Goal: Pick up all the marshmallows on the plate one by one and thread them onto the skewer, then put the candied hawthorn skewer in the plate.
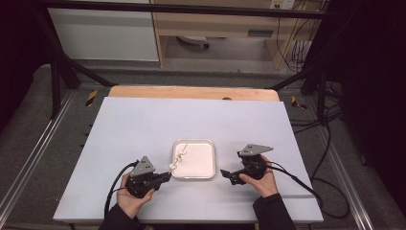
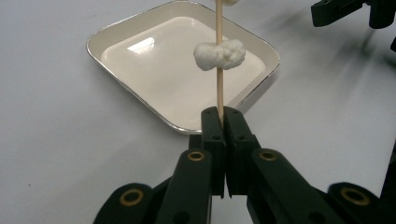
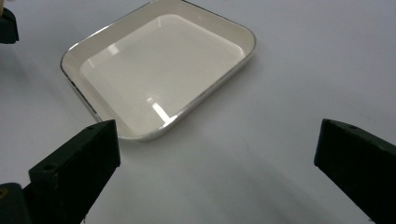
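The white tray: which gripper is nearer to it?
Roughly equal. The left gripper sits just off the white tray at its left, clamping a skewer; the right gripper waits open just right.

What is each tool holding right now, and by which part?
The left tool pinches a wooden skewer by its bottom end, below the white lump threaded on it. The right tool is open, holding nothing.

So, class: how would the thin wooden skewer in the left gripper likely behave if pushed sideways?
The skewer looks thin, so it probably flexes or snaps. Clamped only at its end by the left gripper, it may pivot. The white pieces threaded on it look soft and could slide.
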Motion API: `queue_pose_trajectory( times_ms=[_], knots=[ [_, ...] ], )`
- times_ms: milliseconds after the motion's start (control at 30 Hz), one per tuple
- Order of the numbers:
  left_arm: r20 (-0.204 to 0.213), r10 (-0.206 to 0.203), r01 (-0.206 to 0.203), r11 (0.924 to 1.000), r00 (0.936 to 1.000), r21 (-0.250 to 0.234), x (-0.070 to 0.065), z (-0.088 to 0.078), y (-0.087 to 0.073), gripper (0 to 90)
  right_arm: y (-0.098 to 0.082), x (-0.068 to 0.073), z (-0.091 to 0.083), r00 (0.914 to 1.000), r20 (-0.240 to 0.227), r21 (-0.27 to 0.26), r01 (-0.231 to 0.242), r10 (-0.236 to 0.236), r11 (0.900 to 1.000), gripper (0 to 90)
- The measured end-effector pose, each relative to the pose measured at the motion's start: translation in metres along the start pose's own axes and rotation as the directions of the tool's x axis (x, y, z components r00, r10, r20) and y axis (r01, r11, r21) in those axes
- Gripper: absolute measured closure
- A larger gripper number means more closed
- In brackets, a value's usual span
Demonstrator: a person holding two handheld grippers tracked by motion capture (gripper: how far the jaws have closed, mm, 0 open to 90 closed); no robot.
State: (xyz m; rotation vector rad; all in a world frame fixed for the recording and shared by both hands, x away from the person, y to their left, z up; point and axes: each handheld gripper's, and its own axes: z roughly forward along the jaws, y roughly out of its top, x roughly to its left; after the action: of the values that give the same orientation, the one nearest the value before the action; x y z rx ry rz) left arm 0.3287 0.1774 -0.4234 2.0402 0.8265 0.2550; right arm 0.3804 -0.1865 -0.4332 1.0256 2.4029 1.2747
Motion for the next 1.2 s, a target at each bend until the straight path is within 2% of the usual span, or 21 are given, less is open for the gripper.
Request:
queue_pose_trajectory(
  times_ms=[133, 267, 400, 533, 800, 900, 1200],
  knots=[
    [0.002, 0.000, 0.000, 0.9998, 1.0000, 0.021, 0.000, 0.003, 0.004, 88.3, -0.012, -0.008, -0.007, 0.9998, 0.011, 0.001, -0.014, 0.014, 1.000, 0.8],
    [0.001, 0.003, -0.003, 0.9993, 1.0000, 0.037, 0.000, 0.005, 0.009, 88.2, -0.022, -0.015, -0.014, 0.9998, 0.018, 0.007, -0.007, 0.007, 1.000, 0.9],
    [-0.005, 0.001, -0.001, 0.9989, 1.0000, 0.047, 0.001, 0.006, 0.013, 88.3, -0.027, -0.019, -0.020, 0.9998, 0.017, -0.006, -0.008, 0.008, 1.000, 0.9],
    [-0.010, 0.004, -0.004, 0.9983, 0.9999, 0.059, 0.004, 0.009, 0.019, 88.2, -0.033, -0.022, -0.025, 0.9993, 0.037, 0.008, -0.008, 0.008, 1.000, 0.9],
    [-0.029, -0.004, 0.007, 0.9961, 0.9996, 0.088, 0.008, 0.020, 0.029, 88.2, -0.041, -0.027, -0.034, 0.9987, 0.047, 0.002, -0.019, 0.019, 1.000, 0.8],
    [-0.040, 0.004, 0.000, 0.9944, 0.9992, 0.106, 0.008, 0.025, 0.033, 88.2, -0.042, -0.029, -0.036, 0.9983, 0.051, -0.006, -0.027, 0.027, 1.000, 0.8],
    [-0.065, -0.008, 0.019, 0.9847, 0.9979, 0.173, 0.011, 0.049, 0.041, 88.2, -0.045, -0.030, -0.038, 0.9979, 0.054, -0.009, -0.036, 0.036, 0.999, 0.8]
  ],
)
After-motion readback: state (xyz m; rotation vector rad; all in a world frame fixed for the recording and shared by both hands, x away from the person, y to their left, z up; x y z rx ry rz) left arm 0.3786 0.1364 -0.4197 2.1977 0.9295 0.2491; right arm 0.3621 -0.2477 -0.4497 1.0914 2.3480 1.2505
